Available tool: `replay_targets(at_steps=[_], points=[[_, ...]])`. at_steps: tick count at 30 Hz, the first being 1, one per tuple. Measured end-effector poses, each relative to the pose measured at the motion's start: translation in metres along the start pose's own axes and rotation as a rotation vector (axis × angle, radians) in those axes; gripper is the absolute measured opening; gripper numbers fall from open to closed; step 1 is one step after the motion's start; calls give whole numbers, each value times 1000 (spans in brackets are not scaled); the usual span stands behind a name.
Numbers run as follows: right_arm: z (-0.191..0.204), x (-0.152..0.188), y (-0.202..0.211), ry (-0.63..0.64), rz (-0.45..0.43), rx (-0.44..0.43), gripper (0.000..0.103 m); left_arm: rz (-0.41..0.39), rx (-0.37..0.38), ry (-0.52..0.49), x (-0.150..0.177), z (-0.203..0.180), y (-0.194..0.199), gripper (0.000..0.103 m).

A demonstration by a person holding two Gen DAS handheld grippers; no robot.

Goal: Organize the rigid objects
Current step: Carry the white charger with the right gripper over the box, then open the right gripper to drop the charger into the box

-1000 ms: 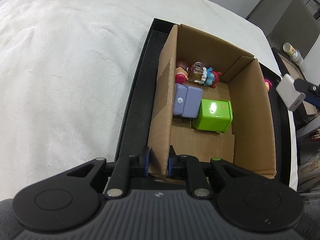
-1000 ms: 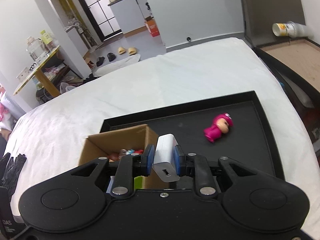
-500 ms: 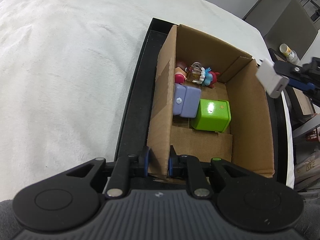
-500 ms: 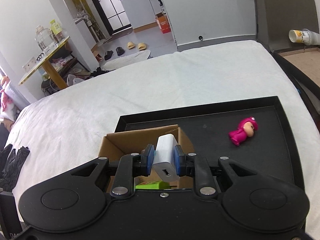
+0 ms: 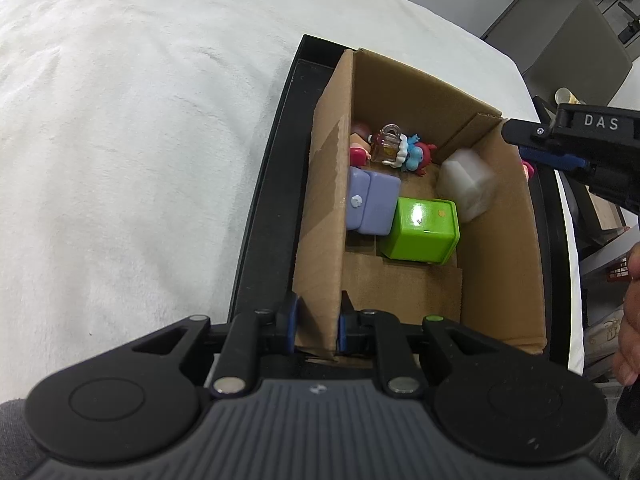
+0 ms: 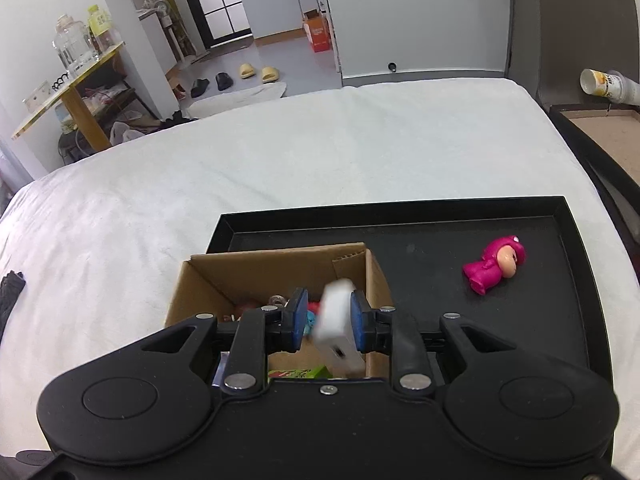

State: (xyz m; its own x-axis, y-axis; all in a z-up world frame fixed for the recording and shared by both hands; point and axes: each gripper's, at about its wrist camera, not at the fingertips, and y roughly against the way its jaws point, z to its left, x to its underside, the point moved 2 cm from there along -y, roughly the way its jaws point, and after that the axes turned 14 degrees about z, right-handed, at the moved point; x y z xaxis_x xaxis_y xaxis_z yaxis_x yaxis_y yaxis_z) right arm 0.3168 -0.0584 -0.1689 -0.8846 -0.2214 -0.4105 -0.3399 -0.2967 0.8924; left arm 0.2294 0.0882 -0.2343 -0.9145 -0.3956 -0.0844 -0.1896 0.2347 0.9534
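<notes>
An open cardboard box (image 5: 512,240) stands on a black tray (image 5: 272,184). Inside lie a green cube (image 5: 424,232), a purple block (image 5: 372,204) and small figures (image 5: 392,148). My left gripper (image 5: 316,322) clamps the box's near left wall; its jaws are opening slightly, pads still against the cardboard. My right gripper (image 6: 326,318) hovers over the box (image 6: 208,288) with jaws opening. The white charger (image 6: 336,328) is blurred and tilted, slipping free of the pads. In the left wrist view the charger (image 5: 464,188) drops inside the box below the right gripper (image 5: 520,144).
A pink figure (image 6: 490,266) lies on the tray (image 6: 420,240) to the right of the box. The tray rests on a white bedcover (image 6: 280,152). A tipped cup (image 6: 604,84) and a wooden board (image 6: 600,132) lie beyond the right edge. A person's hand (image 5: 630,320) shows at right.
My right gripper moved over the box and let go of the white charger, which now falls into the box. The left gripper stayed on the wall, its pads a little wider apart.
</notes>
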Motion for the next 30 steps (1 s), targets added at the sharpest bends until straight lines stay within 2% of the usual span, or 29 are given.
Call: replay_targets(at_steps=[9, 13, 17, 19, 25, 30], points=[[-19, 7, 15, -59, -7, -43, 29, -3, -3, 2, 1, -1, 0, 20], [-28, 8, 19, -76, -8, -61, 35, -2, -7, 1, 1, -2, 0, 20], [-39, 10, 25, -91, -17, -60, 37, -3, -9, 2, 1, -2, 0, 20], [-43, 11, 28, -96, -22, -59, 44, -4, -9, 4, 1, -1, 0, 20], [-58, 12, 29, -86, -26, -50, 50, -4, -14, 6, 0, -2, 0, 19], [-73, 14, 25, -103, -23, -49, 52, -3, -22, 6, 0, -3, 0, 19]])
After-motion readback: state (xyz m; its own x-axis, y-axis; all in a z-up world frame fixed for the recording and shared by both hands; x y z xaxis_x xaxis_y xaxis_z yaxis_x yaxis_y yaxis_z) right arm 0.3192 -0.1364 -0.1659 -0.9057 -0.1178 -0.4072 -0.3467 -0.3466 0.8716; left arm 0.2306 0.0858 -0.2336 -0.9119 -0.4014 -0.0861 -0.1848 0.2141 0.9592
